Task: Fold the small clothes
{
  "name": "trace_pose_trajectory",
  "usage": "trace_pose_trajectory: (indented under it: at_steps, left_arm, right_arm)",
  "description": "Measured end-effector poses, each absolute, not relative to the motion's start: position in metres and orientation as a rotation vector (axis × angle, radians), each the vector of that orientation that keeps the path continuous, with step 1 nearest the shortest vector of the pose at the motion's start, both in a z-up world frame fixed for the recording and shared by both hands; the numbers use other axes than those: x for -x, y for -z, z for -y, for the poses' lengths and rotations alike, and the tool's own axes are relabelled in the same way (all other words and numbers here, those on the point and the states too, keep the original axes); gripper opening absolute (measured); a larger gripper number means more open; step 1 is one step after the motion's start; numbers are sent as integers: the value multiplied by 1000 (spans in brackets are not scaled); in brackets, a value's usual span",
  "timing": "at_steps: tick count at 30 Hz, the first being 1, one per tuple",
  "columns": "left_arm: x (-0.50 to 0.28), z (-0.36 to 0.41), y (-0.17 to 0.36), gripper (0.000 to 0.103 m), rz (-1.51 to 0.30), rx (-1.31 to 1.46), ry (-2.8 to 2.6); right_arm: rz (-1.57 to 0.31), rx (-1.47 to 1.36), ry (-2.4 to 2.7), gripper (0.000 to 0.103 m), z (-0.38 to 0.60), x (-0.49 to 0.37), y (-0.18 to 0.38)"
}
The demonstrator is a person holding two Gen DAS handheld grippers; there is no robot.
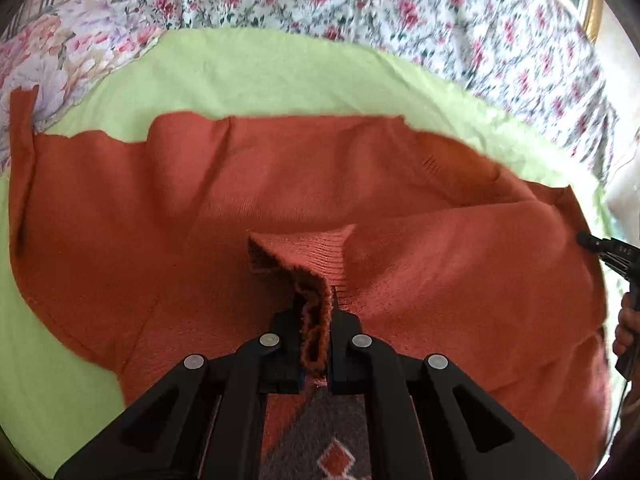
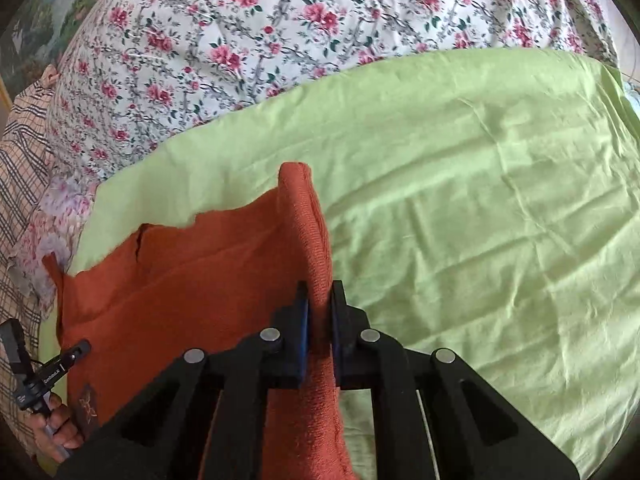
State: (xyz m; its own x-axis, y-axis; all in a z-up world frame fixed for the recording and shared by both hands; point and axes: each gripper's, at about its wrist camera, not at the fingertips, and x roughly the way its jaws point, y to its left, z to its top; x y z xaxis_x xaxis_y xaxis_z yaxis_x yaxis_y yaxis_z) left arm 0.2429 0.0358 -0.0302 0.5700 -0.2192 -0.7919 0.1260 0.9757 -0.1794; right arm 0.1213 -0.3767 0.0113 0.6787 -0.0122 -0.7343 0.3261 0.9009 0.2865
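A rust-orange knit garment (image 1: 240, 200) lies spread on a light green sheet (image 1: 248, 76). My left gripper (image 1: 315, 312) is shut on a folded ribbed edge of the garment, lifted off the rest. A grey patterned patch (image 1: 320, 448) shows below the fingers. My right gripper (image 2: 319, 296) is shut on another edge of the same garment (image 2: 192, 264), which stands up as a ridge between the fingers. The right gripper's tip shows at the right edge of the left wrist view (image 1: 600, 246). The left gripper and the hand holding it show at lower left in the right wrist view (image 2: 52, 372).
The green sheet (image 2: 480, 200) stretches wide to the right of the garment. A floral bedcover (image 2: 280, 20) lies beyond it. A plaid cloth (image 2: 20, 184) and a floral pillow (image 1: 52, 56) lie at the left.
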Motion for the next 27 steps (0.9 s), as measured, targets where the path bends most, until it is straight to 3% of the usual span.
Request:
trace_pose_trajectory:
  at_steps: [7, 10, 14, 18, 21, 25, 27]
  left_arm:
    - [-245, -54, 27, 5, -924, 138, 188]
    - [-245, -55, 26, 6, -924, 133, 194]
    - [-240, -55, 27, 8, -934, 123, 197]
    - [-232, -66, 27, 13, -942, 125, 187]
    - [-222, -83, 21, 14, -939, 125, 155]
    - [-210, -112, 8, 16, -907, 161, 113]
    - [-208, -131, 1, 25, -890, 176, 79]
  right_arm:
    - [-877, -405, 265, 13, 375, -128, 19]
    - [-858, -390, 310, 23, 369, -121, 7]
    - [-775, -396, 229, 28, 340, -92, -15]
    - [-898, -359, 176, 29, 314, -87, 14]
    - [-869, -422, 200, 29, 321, -76, 14]
    - [-808, -467, 156, 42, 309, -62, -8]
    - [-795, -468, 111, 46, 294, -56, -14]
